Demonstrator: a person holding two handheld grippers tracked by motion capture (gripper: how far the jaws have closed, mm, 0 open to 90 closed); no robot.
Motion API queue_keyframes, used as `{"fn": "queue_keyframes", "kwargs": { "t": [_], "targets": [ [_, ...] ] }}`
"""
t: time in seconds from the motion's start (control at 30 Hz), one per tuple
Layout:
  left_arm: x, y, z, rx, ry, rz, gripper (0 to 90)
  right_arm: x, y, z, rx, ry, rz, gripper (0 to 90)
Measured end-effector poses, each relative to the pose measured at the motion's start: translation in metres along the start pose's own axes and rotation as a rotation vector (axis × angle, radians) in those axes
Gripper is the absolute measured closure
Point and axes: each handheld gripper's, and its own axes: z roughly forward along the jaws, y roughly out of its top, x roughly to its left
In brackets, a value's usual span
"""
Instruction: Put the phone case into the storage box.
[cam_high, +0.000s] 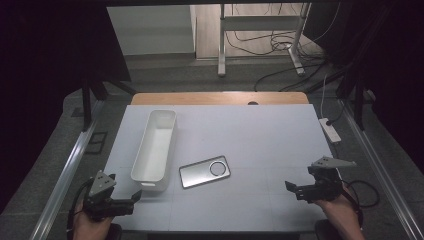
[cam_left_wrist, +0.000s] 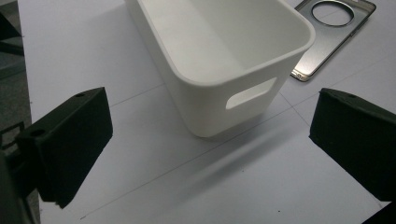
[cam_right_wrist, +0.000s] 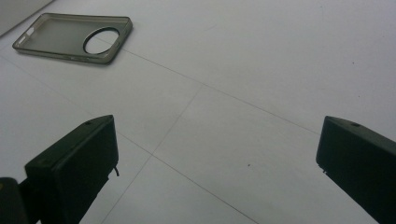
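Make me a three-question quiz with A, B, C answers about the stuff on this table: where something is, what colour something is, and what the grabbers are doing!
1. Where does the phone case lie?
A. inside the bin
B. flat on the table, beside the bin's near end
C. in a gripper

2. What colour is the bin?
A. white
B. red
C. black

3. How do the left gripper and right gripper stand?
A. both shut on the case
B. one holds the bin
C. both open, holding nothing

Answers:
1 B, the case rests on the table just right of the bin.
2 A, its walls and inside are all white.
3 C, each gripper view has its jaws wide apart with bare table between.
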Motion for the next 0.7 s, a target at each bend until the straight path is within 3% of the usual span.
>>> {"fn": "queue_keyframes", "kwargs": {
  "t": [0.3, 0.7],
  "targets": [
    [0.001, 0.0, 0.0, -0.005, -0.012, -0.008, 0.0, 0.004, 0.007, 0.004, -0.004, 0.023, -0.05, 0.0],
    [0.0, 0.0, 0.0, -0.003, -0.012, 0.01, 0.1, 0.013, 0.023, 0.012, -0.015, 0.072, -0.072, 0.0]
  ]
}}
